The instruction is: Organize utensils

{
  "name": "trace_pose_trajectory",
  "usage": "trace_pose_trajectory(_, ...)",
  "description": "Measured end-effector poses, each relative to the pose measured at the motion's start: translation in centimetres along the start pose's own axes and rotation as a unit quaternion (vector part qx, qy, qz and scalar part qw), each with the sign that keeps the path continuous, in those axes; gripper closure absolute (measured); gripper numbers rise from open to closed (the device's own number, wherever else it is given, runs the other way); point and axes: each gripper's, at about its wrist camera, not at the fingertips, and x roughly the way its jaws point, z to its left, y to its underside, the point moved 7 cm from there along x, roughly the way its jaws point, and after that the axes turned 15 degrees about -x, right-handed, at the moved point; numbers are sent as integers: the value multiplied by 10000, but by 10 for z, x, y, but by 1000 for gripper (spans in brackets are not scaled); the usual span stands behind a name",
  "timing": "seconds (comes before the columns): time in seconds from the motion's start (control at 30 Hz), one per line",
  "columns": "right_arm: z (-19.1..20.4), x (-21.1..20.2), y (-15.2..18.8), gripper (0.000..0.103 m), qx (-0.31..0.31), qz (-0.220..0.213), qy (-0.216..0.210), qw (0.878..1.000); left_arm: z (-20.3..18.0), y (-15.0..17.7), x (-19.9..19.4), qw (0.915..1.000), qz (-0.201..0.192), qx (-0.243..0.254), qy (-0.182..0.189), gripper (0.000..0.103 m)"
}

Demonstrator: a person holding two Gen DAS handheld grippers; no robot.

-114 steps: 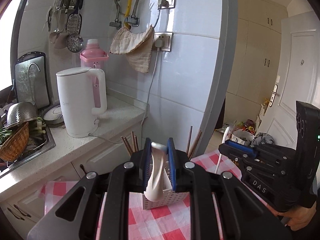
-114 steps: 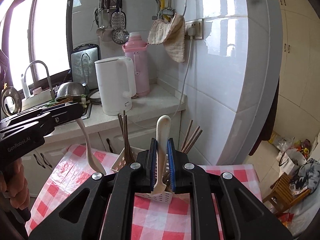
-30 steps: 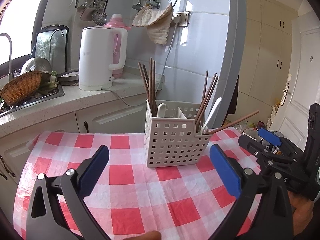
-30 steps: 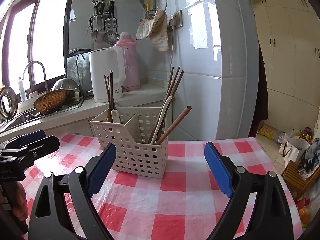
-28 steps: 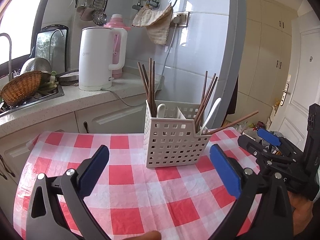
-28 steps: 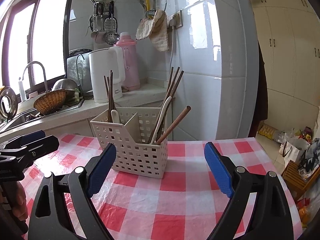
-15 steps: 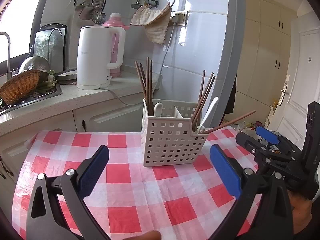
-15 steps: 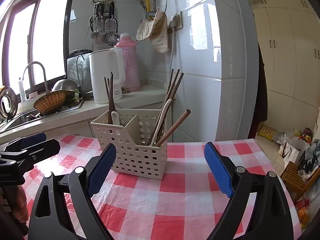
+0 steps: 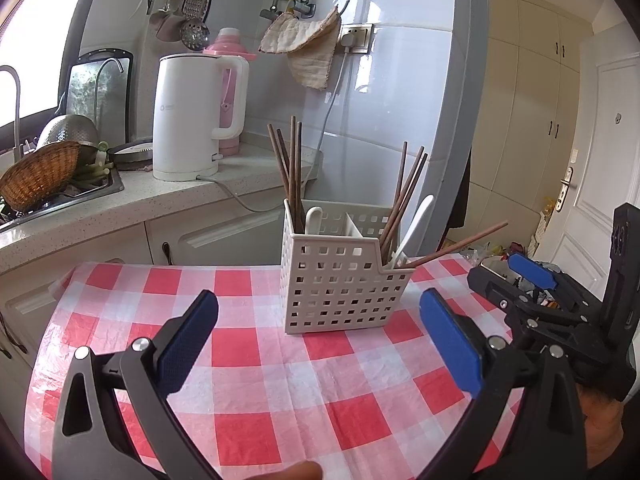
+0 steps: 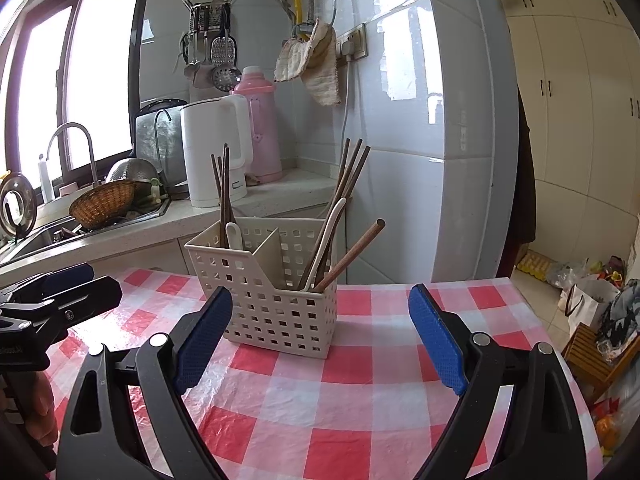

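Caddy [image 9: 336, 284] sits upright on the red-and-white checked tablecloth [image 9: 248, 364], a white perforated plastic basket with a divider splitting it into two compartments. From my left wrist view, the left-hand compartment holds a bunch of dark wooden chopsticks [image 9: 290, 168] standing nearly vertical and a short white spoon [image 9: 313, 218] with its end just above the rim. The right-hand compartment holds more chopsticks [image 9: 404, 192] fanned toward the wall, a long white spoon [image 9: 412, 228] leaning right, and one brown chopstick [image 9: 456, 246] tilted far over, resting on the lowered corner of the caddy and pointing toward my right gripper. My left gripper [image 9: 320, 336] has its blue pads spread wide with nothing between them, low over the cloth and short of the caddy. My right gripper [image 10: 320, 328] is likewise spread wide and empty, facing the caddy from the other side; in its view the caddy [image 10: 272, 292] stands between the two pads but beyond them, not touched. Each gripper shows in the other's camera at the frame edge, held by a hand. Behind the table, the countertop [image 9: 132, 204] carries a white kettle [image 9: 188, 116], a pink thermos [image 10: 258, 120] and a wicker basket [image 9: 38, 174] by the sink.
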Motion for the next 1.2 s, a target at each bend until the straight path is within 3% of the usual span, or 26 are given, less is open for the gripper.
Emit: trace_pose_trajectory(1.2, -3, -1, 1, 19, 1, 24, -4, 10000, -2, 1, 0, 10000, 22, -14, 27, 5)
